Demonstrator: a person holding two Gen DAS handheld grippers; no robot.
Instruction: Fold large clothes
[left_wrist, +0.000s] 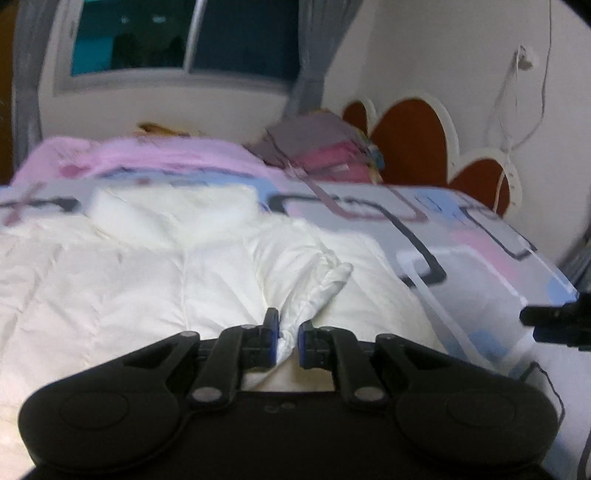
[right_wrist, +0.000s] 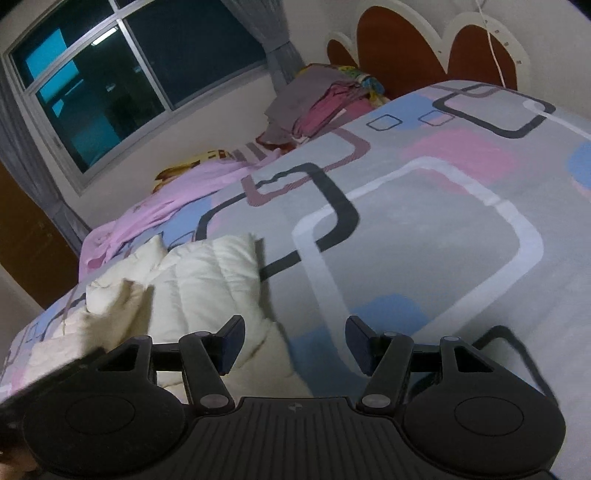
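Left gripper (left_wrist: 287, 328) angled downward, pinching bunched white jacket (left_wrist: 147, 266).

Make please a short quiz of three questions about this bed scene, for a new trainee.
1. True or false: the left gripper is shut on a bunch of the white padded garment.
2. What is between the fingers of the right gripper? A) a pink shirt B) nothing C) a cable
3. What stands behind the pile of clothes at the far end of the bed?

Key: 1 true. 2 B; its jaws stand open above the patterned bedsheet. 3 the brown and white headboard.
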